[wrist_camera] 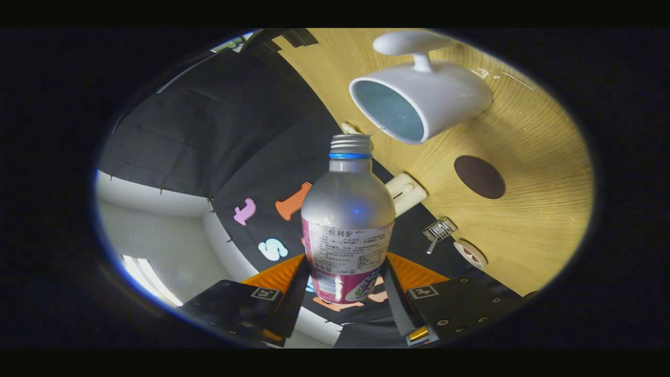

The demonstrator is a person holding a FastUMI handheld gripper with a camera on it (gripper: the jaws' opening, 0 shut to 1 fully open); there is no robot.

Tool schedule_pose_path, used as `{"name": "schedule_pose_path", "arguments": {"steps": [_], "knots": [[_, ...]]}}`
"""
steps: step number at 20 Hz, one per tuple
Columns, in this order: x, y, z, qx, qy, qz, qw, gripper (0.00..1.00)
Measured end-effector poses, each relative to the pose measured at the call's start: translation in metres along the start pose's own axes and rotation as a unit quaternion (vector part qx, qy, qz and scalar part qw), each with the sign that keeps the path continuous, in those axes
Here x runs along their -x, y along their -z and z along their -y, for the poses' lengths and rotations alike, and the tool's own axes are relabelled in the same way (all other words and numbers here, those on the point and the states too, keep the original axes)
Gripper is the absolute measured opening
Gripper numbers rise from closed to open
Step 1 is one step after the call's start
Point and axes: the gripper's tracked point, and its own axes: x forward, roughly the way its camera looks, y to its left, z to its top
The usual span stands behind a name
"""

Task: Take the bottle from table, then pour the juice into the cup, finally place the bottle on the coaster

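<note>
Gripper view: the hand-held gripper point(347, 285) has closed on the bottle point(348, 220), one finger pressing each side of its lower, labelled body, so the bottle sits between the fingers and reaches out ahead of them. The whole scene is rolled over, which means the bottle is tipped well off upright. Its open threaded mouth, with a blue ring just below it, points toward the cup point(419, 97), which stands on the wooden table point(539, 173) just beyond the bottle. The cup's opening faces the bottle mouth, and a thin pale streak between the two may be liquid, though it is too faint to be sure. The dark round coaster point(479, 176) lies on the table beside the cup, off to one side of the bottle's neck and apart from both.

As a judgement, the bottle looks like thin metal: stiff enough to clamp, but smooth and likely slippery on the bare upper shoulder. The paper label where the fingers sit should give better friction. Holding low on the body leaves the neck free for pouring, but puts the weight of any juice ahead of the fingers, so a firm squeeze matters while tilted. The cup looks ceramic, heavy enough to stay put, and would chip if struck by the neck.
</note>
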Motion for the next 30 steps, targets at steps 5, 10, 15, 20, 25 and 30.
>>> {"name": "schedule_pose_path", "arguments": {"steps": [5,10,15,20,25,30], "knots": [[-0.002,-0.004,0.019,0.072,0.035,0.001,0.997,0.74],[-0.001,-0.005,0.036,0.134,0.062,-0.007,0.989,0.73],[-0.009,-0.006,0.07,0.303,0.125,-0.034,0.944,0.74],[-0.011,-0.001,0.073,0.456,0.117,-0.063,0.88,0.73],[-0.02,-0.011,0.061,0.628,0.118,-0.072,0.766,0.74],[-0.04,-0.018,0.03,0.746,0.098,-0.054,0.657,0.74]]}}
